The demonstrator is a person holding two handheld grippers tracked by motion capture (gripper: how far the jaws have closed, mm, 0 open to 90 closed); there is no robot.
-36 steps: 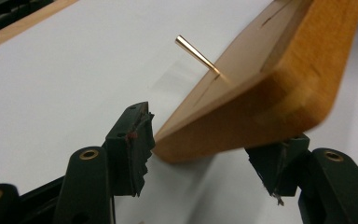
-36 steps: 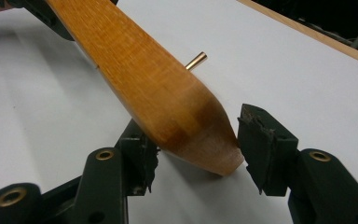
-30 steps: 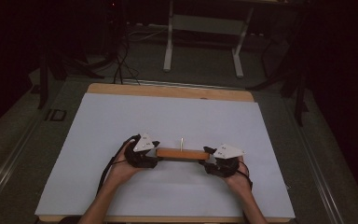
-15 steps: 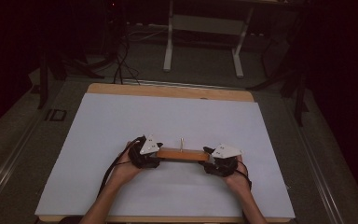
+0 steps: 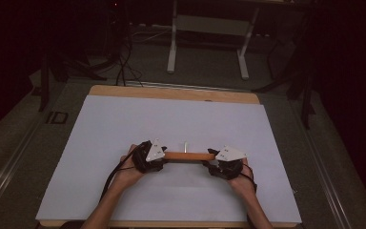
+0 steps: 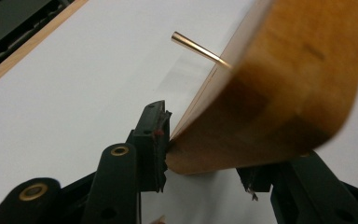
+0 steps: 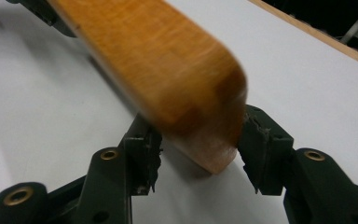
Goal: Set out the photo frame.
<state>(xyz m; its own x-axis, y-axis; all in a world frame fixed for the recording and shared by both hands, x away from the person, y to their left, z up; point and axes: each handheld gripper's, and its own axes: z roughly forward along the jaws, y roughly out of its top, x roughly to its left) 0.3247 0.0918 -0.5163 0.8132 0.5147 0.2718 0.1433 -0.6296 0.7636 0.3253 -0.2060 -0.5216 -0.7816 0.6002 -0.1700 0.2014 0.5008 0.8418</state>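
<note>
High view, looking down: seeing a long orange-brown wooden board [image 5: 188, 156] lying across the near part of the white table cover [image 5: 171, 119]. Spotting the thin shiny metal pin [image 5: 185, 146] sticking up from its middle? (A)

Seeing it, yes. Also seeing the left gripper [image 5: 164, 160] sitting at one end and the right gripper [image 5: 212, 162] at the other. (B)

Holding the board tight already? (A)

Checking the right gripper view: right gripper [image 7: 196, 140] squeezing the board [image 7: 158, 70] end, both black pads [image 7: 261, 140] pressing on the wood, jaws about half wide. (B)

And the other end? (A)

Peeking through the left gripper view: left gripper [image 6: 205, 154] having just been closing its jaws, with the board [image 6: 279, 93] end sitting between them. Near pad [image 6: 158, 135] touching the wood's corner. Far pad hiding behind the wood, so not telling whether squeezing or not. Jaws about half wide there too. (B)

Lifting off the table yet? (A)

Not telling for sure. Seeing a shadow under the right end, nothing more. (B)

So, guessing: reaching done, grabbing the right end done, grabbing the left end nearly done. (A)

Agreeing. Probably leaving the lifting and carrying to do, keeping both ends level and the pin [image 6: 196, 45] pointing up. (B)
</note>
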